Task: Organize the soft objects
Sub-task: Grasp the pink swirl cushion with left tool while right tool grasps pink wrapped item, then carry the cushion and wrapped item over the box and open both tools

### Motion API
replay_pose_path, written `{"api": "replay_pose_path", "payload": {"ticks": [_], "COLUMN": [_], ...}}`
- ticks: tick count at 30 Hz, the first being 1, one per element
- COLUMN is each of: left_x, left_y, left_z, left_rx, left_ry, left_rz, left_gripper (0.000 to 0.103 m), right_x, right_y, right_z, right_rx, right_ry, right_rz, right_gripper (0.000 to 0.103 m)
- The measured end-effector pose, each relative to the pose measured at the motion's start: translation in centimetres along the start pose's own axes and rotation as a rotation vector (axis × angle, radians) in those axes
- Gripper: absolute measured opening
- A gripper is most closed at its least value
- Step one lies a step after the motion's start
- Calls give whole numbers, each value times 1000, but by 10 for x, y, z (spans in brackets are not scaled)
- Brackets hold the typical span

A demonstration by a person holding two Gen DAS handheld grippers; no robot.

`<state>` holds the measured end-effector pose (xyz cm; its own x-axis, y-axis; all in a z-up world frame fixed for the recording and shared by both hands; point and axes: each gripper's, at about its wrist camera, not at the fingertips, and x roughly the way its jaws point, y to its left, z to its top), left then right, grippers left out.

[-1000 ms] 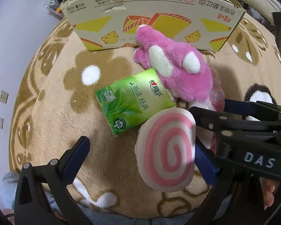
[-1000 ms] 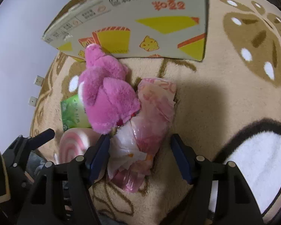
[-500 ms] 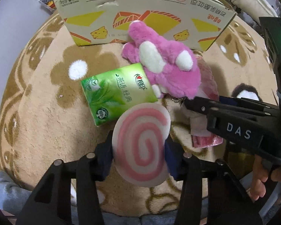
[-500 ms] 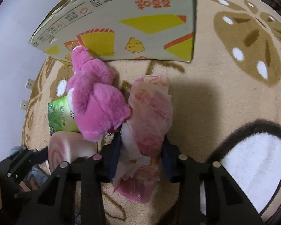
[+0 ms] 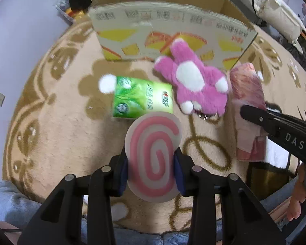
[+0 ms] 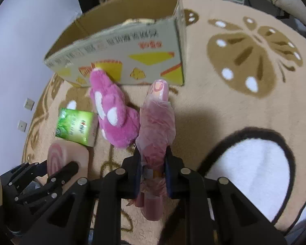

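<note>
Early in the job, by the look of it: nothing visible inside the open cardboard box [image 6: 120,47] (only part of its interior shows), and all four soft things outside it on the patterned beige rug [image 5: 51,134]. Two of them gripped, two untouched. Left gripper [image 5: 152,171] clenched on the pink-and-white swirl cushion [image 5: 154,155], disc face toward the camera, just in front of the green tissue pack [image 5: 142,100], apparently raised off the rug, though hard to confirm. Right gripper [image 6: 153,172] clamped around the lower part of the pink plastic-wrapped bundle [image 6: 156,122], its far end pointing at the box wall. Pink plush toy [image 5: 193,81] lying between pack and bundle, top end against the box front. Both tools side by side, aimed forward at the box. Left to do, presumably: carrying both over the rim, then the plush and pack.
</note>
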<state>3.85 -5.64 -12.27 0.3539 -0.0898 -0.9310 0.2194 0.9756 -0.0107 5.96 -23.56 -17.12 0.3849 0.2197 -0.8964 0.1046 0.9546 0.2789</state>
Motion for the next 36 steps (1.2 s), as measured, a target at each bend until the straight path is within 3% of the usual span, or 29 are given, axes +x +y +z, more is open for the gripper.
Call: {"api": "replay_pose_path", "payload": {"ticks": [6, 11, 19, 26, 32, 36], "left_x": [-27, -49, -77, -90, -96, -97], "left_y": [2, -1, -2, -1, 7, 10], "left_z": [4, 7, 16, 30, 49, 67], "left_rx": [-26, -8, -8, -8, -33, -28], "left_ry": [-125, -244, -377, -449, -503, -534], "left_rz": [32, 111, 131, 142, 150, 195], "left_gripper": [35, 35, 35, 35, 35, 35], "right_x": [-31, -57, -91, -109, -112, -113], "right_y": [-7, -8, -8, -6, -8, -7], "right_z": [-4, -4, -4, 1, 14, 25], "right_rx": [22, 16, -18, -35, -56, -79], "right_ry": [-104, -203, -356, -470, -507, -525], "right_rz": [23, 63, 97, 114, 128, 117], "right_gripper": [20, 20, 20, 20, 20, 20]}}
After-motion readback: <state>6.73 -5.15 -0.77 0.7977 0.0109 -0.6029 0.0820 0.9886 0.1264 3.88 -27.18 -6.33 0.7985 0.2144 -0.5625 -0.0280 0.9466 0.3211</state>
